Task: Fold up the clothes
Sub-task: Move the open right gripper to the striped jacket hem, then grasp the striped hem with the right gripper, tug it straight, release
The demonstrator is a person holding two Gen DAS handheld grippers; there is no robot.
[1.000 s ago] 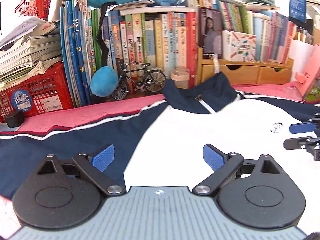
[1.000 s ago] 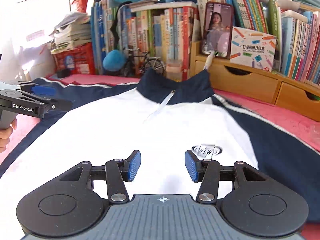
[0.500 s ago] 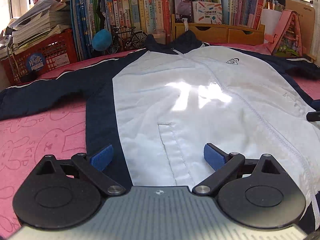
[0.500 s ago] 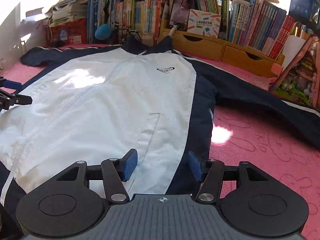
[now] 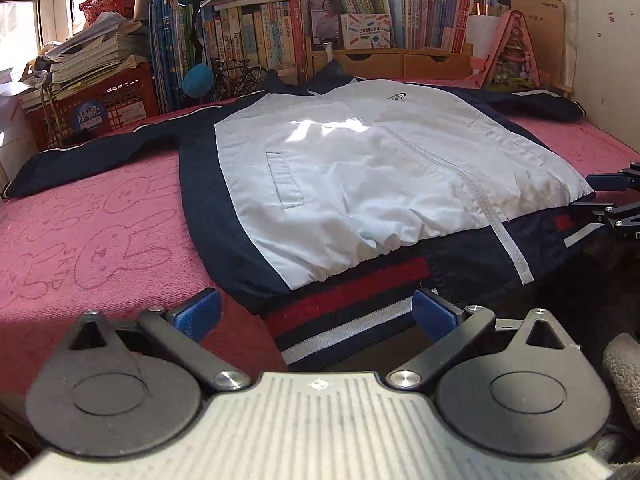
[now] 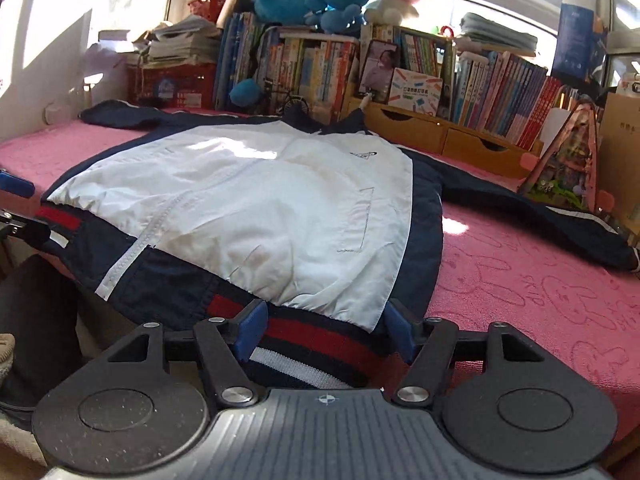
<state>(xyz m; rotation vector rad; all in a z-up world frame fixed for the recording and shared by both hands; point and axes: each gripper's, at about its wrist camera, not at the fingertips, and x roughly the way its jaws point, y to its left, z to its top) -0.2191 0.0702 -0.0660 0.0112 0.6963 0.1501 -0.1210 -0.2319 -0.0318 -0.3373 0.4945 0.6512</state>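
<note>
While both grippers' fingers gape, the jacket's hem lies between them.

Left gripper: level, low, pointing forward; jaws spread wide, blue pads angled outward, nothing clamped between them. Linkage arms splayed to both sides of grey body.

Right gripper: level, low, pointing forward; jaws parted, narrower gap than left; blue pads facing each other, not pressed together.

Each gripper visible in other's view: right gripper's dark fingers with blue pad at right edge of left view; left gripper's fingertips at left edge of right view. Grippers well apart, side by side.
</note>
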